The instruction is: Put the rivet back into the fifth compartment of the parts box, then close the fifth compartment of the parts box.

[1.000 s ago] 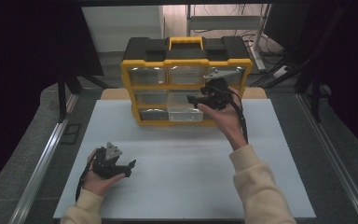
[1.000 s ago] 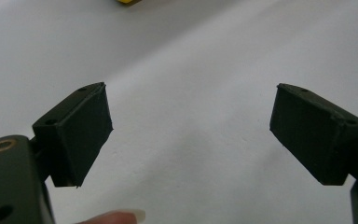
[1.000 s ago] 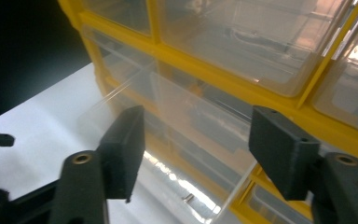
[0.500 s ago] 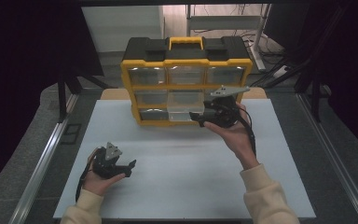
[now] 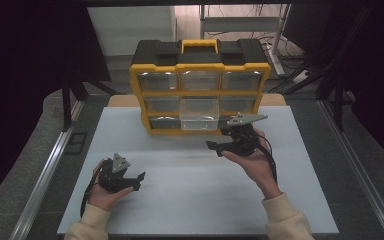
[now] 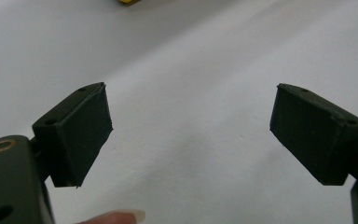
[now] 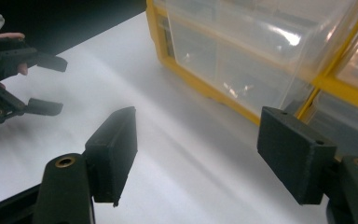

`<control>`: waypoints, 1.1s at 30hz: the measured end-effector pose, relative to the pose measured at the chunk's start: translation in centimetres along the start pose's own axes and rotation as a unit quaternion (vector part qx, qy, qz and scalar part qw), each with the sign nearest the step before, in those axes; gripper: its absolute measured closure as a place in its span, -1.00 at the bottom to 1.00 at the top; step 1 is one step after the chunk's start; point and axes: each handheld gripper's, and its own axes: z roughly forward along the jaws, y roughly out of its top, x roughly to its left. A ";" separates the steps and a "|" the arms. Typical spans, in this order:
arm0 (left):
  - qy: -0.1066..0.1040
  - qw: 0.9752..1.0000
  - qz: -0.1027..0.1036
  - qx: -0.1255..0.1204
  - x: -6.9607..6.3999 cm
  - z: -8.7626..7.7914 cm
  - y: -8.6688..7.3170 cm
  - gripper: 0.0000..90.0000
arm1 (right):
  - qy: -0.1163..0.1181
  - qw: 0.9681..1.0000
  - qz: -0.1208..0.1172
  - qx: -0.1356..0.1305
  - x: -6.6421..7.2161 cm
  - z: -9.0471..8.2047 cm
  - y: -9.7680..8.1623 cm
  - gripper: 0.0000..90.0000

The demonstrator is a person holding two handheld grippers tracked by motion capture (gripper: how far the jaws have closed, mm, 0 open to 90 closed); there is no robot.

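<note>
One yellow-and-black organiser cabinet (image 5: pixel 200 85) stands at the table's (image 5: pixel 190 200) 12 o'clock edge, holding nine clear drawers in three rows of three; one of them, the bottom-middle drawer (image 5: pixel 198 114), is pulled out. The right gripper (image 5: pixel 215 148) hovers just at that drawer's 4 o'clock, jaws spread with nothing between them, having just been opening. The left gripper (image 5: pixel 139 181) rests at the table's 7 o'clock, jaws likewise wide and empty.
</note>
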 end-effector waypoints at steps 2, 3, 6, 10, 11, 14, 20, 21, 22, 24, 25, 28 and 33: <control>0.000 1.000 0.000 0.001 0.0 0.1 0.0 -0.71 | 0.000 1.000 0.003 0.000 0.0 -0.1 -0.6 -0.35; -0.001 1.000 0.002 0.002 -0.1 0.2 0.0 -0.71 | 0.000 1.000 0.002 0.005 0.0 0.0 -0.8 -0.34; -0.002 1.000 0.002 0.002 -0.1 0.2 0.1 -0.71 | -0.002 1.000 -0.005 0.014 0.0 0.0 -1.3 -0.34; -0.002 1.000 0.001 0.000 0.0 0.2 0.1 -0.71 | 0.002 1.000 -0.011 0.024 0.0 0.4 -2.0 -0.34; -0.002 1.000 0.001 0.000 0.0 0.2 0.1 -0.71 | 0.003 1.000 -0.011 0.026 0.0 0.5 -2.2 -0.35; -0.004 1.000 0.003 0.000 -0.1 0.2 0.1 -0.71 | 0.002 0.999 -0.011 0.030 0.1 0.7 -2.7 -0.35; -0.007 1.000 0.002 -0.001 0.0 0.2 0.2 -0.71 | 0.000 0.999 -0.005 0.037 0.0 0.9 -3.7 -0.34; -0.007 1.000 0.003 -0.002 0.0 0.2 0.2 -0.71 | -0.001 0.999 -0.004 0.038 0.0 1.0 -3.8 -0.35; -0.007 1.000 0.003 -0.002 0.0 0.2 0.2 -0.71 | -0.001 0.999 -0.004 0.038 0.0 1.0 -3.8 -0.35; -0.006 1.000 0.005 0.000 0.0 0.2 0.2 -0.71 | -0.004 0.999 -0.001 0.035 0.2 1.1 -3.8 -0.36; -0.005 1.000 0.005 -0.001 0.0 0.2 0.2 -0.71 | -0.003 0.999 0.002 0.033 0.2 1.2 -3.8 -0.37; -0.005 1.000 0.006 -0.001 -0.1 0.2 0.3 -0.71 | -0.002 0.999 0.007 0.031 0.3 1.2 -3.8 -0.40; -0.001 1.000 0.006 -0.001 -0.1 0.2 0.3 -0.71 | 0.000 0.999 0.012 0.039 0.2 1.7 -3.8 -0.44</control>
